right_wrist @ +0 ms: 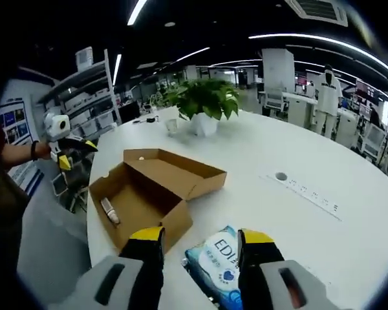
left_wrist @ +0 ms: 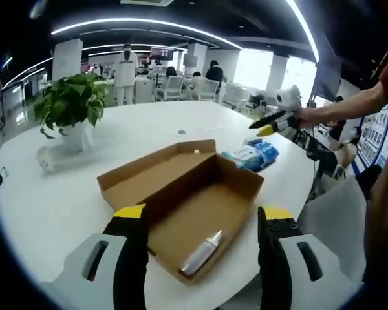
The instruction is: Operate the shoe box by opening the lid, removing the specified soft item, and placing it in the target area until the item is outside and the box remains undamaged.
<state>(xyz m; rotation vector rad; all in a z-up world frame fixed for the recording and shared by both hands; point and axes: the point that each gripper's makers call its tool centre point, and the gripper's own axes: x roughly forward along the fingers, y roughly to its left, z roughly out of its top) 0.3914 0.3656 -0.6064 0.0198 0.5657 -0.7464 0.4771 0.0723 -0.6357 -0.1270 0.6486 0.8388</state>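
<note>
The shoe box (left_wrist: 187,194) lies open near the table (left_wrist: 45,213) edge. The blue soft pack (right_wrist: 221,261) rests just beside it, between the right gripper (right_wrist: 200,248)'s spread jaws. The left gripper (left_wrist: 204,223), jaws spread and empty, hovers at the box's near end, with bare tabletop beyond the box.

Matt brown cardboard shoe box (left_wrist: 181,194); glossy plastic tissue pack (right_wrist: 220,261); smooth white table (right_wrist: 297,155).

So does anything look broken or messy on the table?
Nothing looks broken or spilled. The cardboard box lies open on the white table and looks undamaged, with a small bottle lying inside. The blue tissue pack rests flat on the table outside the box.
</note>
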